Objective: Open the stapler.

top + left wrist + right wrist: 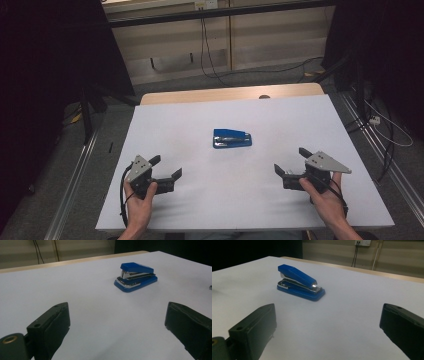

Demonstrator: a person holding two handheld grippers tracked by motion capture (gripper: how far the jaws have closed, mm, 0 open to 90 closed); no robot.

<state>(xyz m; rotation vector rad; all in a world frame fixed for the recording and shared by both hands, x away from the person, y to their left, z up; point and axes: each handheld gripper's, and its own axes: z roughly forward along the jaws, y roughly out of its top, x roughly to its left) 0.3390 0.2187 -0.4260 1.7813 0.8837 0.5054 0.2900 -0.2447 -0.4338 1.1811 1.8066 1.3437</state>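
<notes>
both hands sit at the near edge of the worktop (165, 115), each holding a tool. between them and farther in, the blue stapler (232, 138) lies flat near the middle of the worktop, closed, touching nothing. the left gripper (166, 169) near the near left corner has its jaws spread wide and holds nothing; the right gripper (291, 160) near the near right corner is just as wide and empty. both point inward at the stapler. this looks like the start: the reach has not begun. next, one gripper likely needs to travel in and straddle the stapler's body.
</notes>
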